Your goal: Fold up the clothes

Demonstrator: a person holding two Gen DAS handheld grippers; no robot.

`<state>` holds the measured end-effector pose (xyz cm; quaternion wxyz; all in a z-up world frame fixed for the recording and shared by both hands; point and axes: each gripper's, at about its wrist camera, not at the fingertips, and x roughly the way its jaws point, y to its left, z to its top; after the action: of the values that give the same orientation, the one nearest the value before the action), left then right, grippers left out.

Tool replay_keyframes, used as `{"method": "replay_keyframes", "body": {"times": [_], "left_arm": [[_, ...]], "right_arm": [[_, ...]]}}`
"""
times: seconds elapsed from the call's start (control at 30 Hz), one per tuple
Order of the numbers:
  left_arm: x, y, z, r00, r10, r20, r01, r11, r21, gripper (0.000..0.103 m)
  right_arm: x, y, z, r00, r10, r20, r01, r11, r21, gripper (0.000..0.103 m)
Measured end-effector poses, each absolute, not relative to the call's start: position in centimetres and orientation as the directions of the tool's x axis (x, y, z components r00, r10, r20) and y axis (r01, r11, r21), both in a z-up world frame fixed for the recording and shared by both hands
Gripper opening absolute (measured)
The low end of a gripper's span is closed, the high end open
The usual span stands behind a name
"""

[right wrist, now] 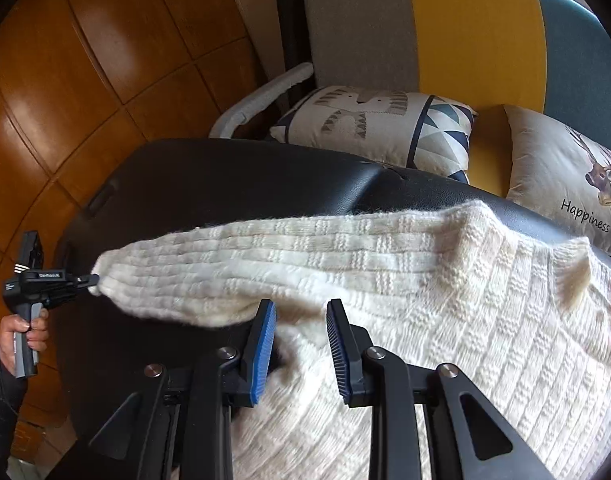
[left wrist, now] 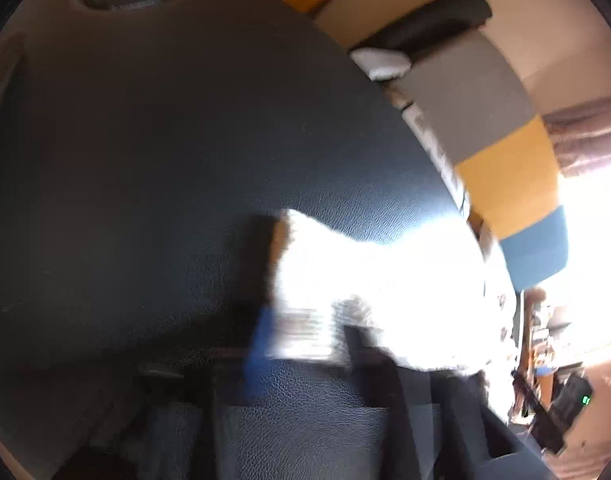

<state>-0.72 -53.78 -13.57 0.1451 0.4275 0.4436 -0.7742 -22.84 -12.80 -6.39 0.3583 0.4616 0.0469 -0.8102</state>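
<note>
Cream knit sweater [right wrist: 445, 300] lying on the black leather table [right wrist: 225, 176], its body toward the right of the right wrist view and one sleeve [right wrist: 225, 264] drawn out to the left. I hold the sleeve's cuff with the left gripper [right wrist: 90, 280], jaws pressed together on the knit; the left wrist view is blurred and overexposed, so I judge that pinch mostly from the other camera. The right gripper [right wrist: 301, 344] hovers over the sweater near the shoulder, jaws partly spread with nothing between the blue pads [right wrist: 263, 344] except the cloth beneath them.

The step in hand, as I read it, is laying the sleeve across the body. To do it well I would keep the cuff pinched firmly, hold the sleeve lightly taut so the knit does not sag or twist, and bring the right gripper down at the shoulder to anchor the fold line before swinging the cuff over.

The sleeve's long axis runs nearly level across the right wrist view, cuff pointing left toward the table's edge, rising slightly toward the shoulder at right. Printed cushions [right wrist: 381, 120] sit behind the table.
</note>
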Motion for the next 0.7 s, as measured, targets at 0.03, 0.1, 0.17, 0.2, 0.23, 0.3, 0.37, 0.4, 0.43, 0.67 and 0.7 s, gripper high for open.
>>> {"method": "replay_keyframes", "body": {"times": [0.03,0.1,0.17,0.2,0.23,0.3,0.37,0.4,0.43,0.67,0.7], "left_arm": [[-0.8,-54.0,-13.5,-0.603,0.135,-0.787,0.607,-0.563,-0.561,0.003],[-1.0,-54.8,-12.5,-0.629,0.067,-0.774,0.615,-0.567,-0.548,0.003],[-1.2,-55.9,-11.0,-0.667,0.006,-0.745,0.615,-0.561,-0.555,0.003],[-1.5,-56.4,-10.3,-0.675,-0.03,-0.737,0.618,-0.568,-0.543,0.003],[-2.0,-56.9,-10.0,-0.671,-0.057,-0.739,0.627,-0.575,-0.525,0.003],[-3.3,-57.6,-9.7,-0.645,-0.101,-0.758,0.649,-0.595,-0.473,0.003],[-4.7,-57.8,-10.0,-0.595,-0.141,-0.791,0.669,-0.632,-0.391,0.003],[-5.2,-57.8,-10.5,-0.562,-0.156,-0.813,0.68,-0.646,-0.347,0.003],[-5.6,-57.8,-11.2,-0.526,-0.173,-0.832,0.693,-0.655,-0.302,0.003],[-6.7,-58.0,-11.6,-0.487,-0.198,-0.851,0.702,-0.668,-0.246,0.004],[-6.5,-58.1,-11.2,-0.486,-0.195,-0.852,0.705,-0.664,-0.25,0.004]], "right_arm": [[-23.2,-13.2,-6.6,-0.318,-0.527,-0.788,0.625,-0.741,0.243,0.026],[-23.9,-14.0,-7.1,-0.317,-0.503,-0.804,0.632,-0.744,0.216,0.026],[-24.4,-14.8,-8.0,-0.314,-0.468,-0.826,0.634,-0.751,0.184,0.026],[-24.7,-15.2,-8.8,-0.303,-0.445,-0.843,0.63,-0.757,0.172,0.026],[-24.7,-15.5,-9.3,-0.313,-0.441,-0.841,0.637,-0.754,0.159,0.026],[-24.6,-16.0,-10.2,-0.334,-0.437,-0.835,0.65,-0.749,0.132,0.027],[-24.1,-16.2,-10.2,-0.354,-0.425,-0.833,0.657,-0.747,0.102,0.027],[-23.9,-16.3,-10.2,-0.363,-0.421,-0.831,0.663,-0.743,0.086,0.027],[-23.9,-16.3,-10.1,-0.363,-0.421,-0.831,0.669,-0.739,0.082,0.027],[-24.6,-13.4,-8.4,-0.283,-0.52,-0.806,0.654,-0.719,0.235,0.027],[-24.5,-12.6,-8.1,-0.301,-0.522,-0.798,0.643,-0.73,0.234,0.027]]}}
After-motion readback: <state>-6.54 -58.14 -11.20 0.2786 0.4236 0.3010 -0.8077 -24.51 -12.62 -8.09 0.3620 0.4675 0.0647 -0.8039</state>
